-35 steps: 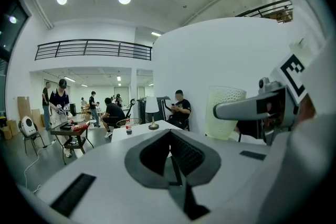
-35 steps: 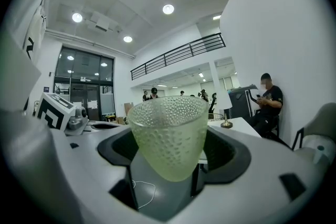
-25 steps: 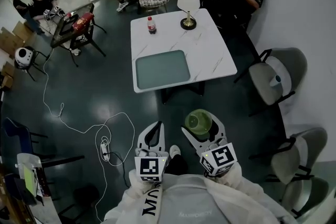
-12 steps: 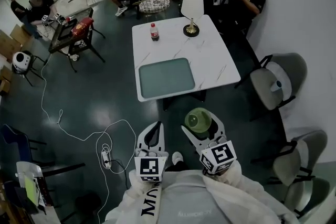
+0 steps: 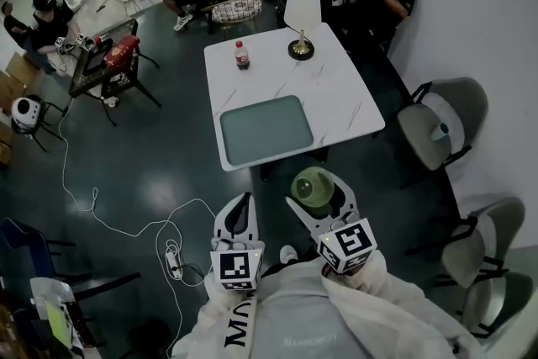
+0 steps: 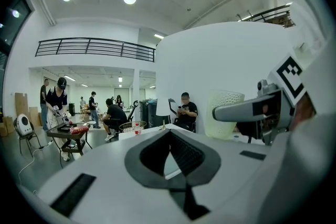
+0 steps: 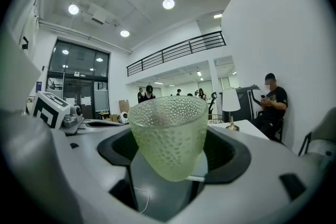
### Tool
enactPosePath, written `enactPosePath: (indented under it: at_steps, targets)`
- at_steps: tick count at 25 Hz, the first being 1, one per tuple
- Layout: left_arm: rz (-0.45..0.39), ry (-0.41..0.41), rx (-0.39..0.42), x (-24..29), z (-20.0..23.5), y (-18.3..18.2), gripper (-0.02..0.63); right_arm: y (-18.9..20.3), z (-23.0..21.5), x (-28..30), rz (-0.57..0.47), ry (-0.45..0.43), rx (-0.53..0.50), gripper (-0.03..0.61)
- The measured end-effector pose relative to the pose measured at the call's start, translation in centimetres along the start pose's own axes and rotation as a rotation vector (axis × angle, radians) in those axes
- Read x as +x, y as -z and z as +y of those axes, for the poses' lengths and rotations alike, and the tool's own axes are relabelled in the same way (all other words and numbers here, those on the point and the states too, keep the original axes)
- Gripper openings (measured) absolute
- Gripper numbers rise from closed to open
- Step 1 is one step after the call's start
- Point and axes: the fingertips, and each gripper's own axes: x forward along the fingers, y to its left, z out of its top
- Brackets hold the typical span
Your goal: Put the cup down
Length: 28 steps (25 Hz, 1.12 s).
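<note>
Cup (image 7: pixel 168 134), pale green dimpled glass, stands upright in the right hand-held gripper (image 7: pixel 170 140), whose jaws are spread wide and clasp its sides. That hand-held gripper points nearly level towards the white counter (image 5: pixel 336 97), with the cup above the dark floor (image 5: pixel 168 172), just short of the counter's near edge. Beside it, the left hand-held gripper (image 6: pixel 169 136) points the same way, jaws together and empty.

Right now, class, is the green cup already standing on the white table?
No, the green cup is held in the right claw, in the air short of the white table.
</note>
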Motion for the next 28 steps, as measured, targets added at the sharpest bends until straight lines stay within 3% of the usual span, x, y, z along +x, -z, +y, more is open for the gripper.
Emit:
enactPosePath:
  at_steps: [28]
  targets:
    - [0.029, -0.024, 0.024, 5.9, 3.4, 0.1, 0.011, -0.5, -4.8, 6.1, -0.003, 0.012, 0.006, 0.377]
